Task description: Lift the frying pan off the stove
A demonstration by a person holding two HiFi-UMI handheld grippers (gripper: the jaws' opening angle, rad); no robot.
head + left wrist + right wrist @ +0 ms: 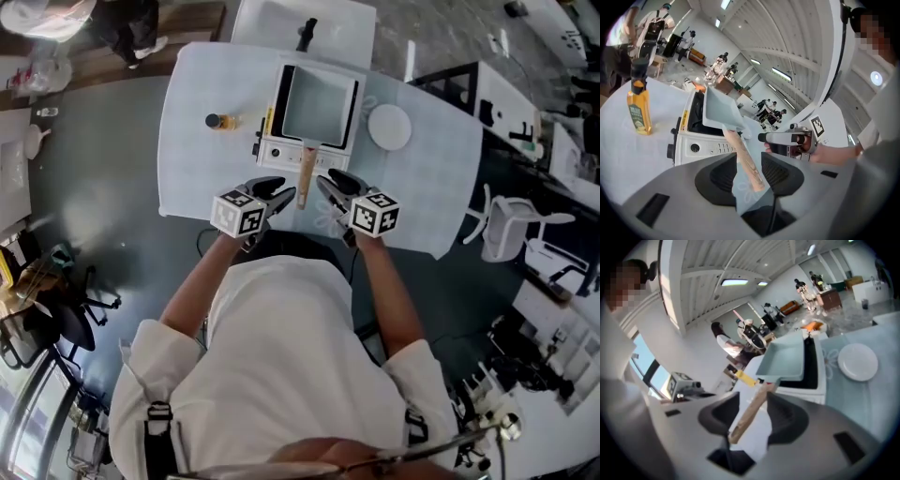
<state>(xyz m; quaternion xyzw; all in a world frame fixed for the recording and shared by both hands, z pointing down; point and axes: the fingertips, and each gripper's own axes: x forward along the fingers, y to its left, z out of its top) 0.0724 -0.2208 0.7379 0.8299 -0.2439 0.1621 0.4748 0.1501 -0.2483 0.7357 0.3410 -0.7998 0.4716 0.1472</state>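
Frying pan (321, 103): pale blue-grey and square; sat level on top of the stove (279, 152), not lifted
Handle (307, 178): wooden; ran from the pan's near side past the stove's control panel and out over the counter (187, 159), toward the person
Left tool (749, 174): released; jaws stood apart with the free end of the handle between the dark pads; neither pad was seen to press on the wood
Right tool (751, 416): released; jaws likewise apart, with the handle lying slantwise in the gap and space visible on both sides
Tool placement: in the head view the two tools flanked the handle, one from each side, with their tips near one another just in front of the stove
Oil bottle (220, 121): amber with a dark cap; stood upright on the counter left of the stove, apart from it
Plate (389, 127): white and round; lay flat on the counter just right of the stove
Counter covering: pale cloth with a faint flower outline
Background: several persons stood far off in the hall
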